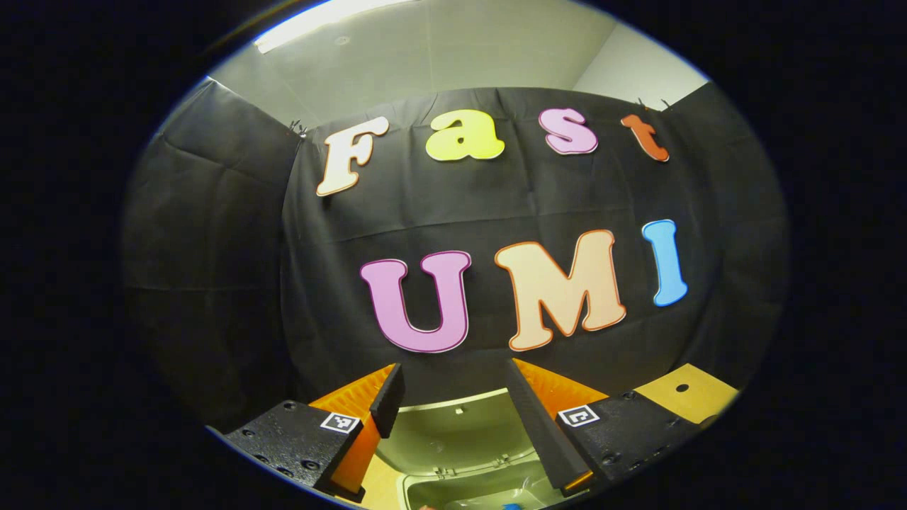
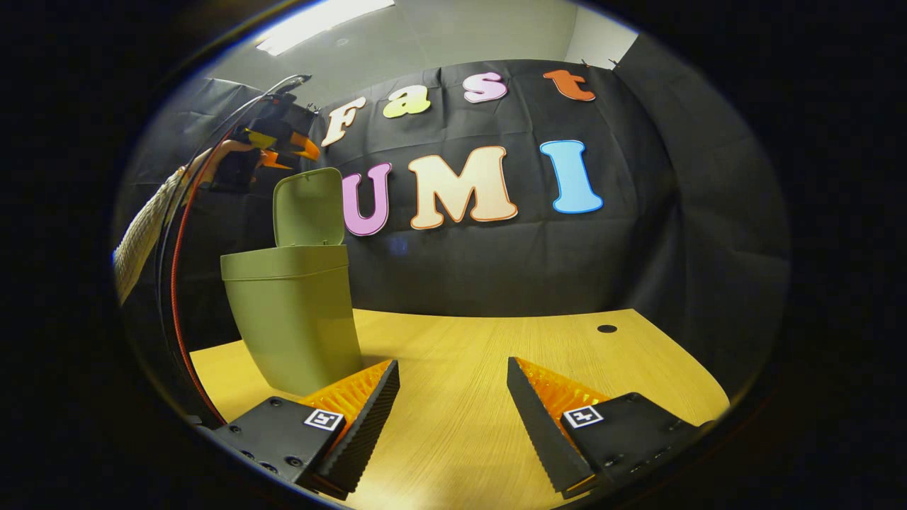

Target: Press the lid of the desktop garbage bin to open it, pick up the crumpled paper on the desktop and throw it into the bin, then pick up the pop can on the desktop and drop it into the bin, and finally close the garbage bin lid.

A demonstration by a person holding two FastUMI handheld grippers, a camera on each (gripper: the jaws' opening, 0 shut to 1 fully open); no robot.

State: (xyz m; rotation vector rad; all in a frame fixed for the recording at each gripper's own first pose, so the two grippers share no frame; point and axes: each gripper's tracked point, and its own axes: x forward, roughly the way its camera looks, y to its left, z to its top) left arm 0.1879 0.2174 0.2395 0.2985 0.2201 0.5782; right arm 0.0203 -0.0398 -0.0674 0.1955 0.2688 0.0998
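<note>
The olive-green bin point(image 2: 294, 319) stands on the wooden desktop point(image 2: 460, 354) at the left, its lid point(image 2: 310, 207) swung upright. My left gripper point(image 2: 283, 147) hovers above and just behind the lid, open. In the left gripper view, the left gripper point(image 1: 453, 372) spreads open with nothing between its fingers, and below it lie the lid's inner face point(image 1: 453, 432) and the bin's mouth point(image 1: 489, 489). A small blue bit point(image 1: 511, 506) shows inside the mouth; I cannot tell what it is. My right gripper point(image 2: 452, 368) is open and low over the desktop, right of the bin.
A red cable point(image 2: 173, 283) and a knitted sleeve point(image 2: 142, 234) run down the left side. The desktop has a small round hole point(image 2: 606, 329) at the back right, and the black cloth wall rises close behind the bin.
</note>
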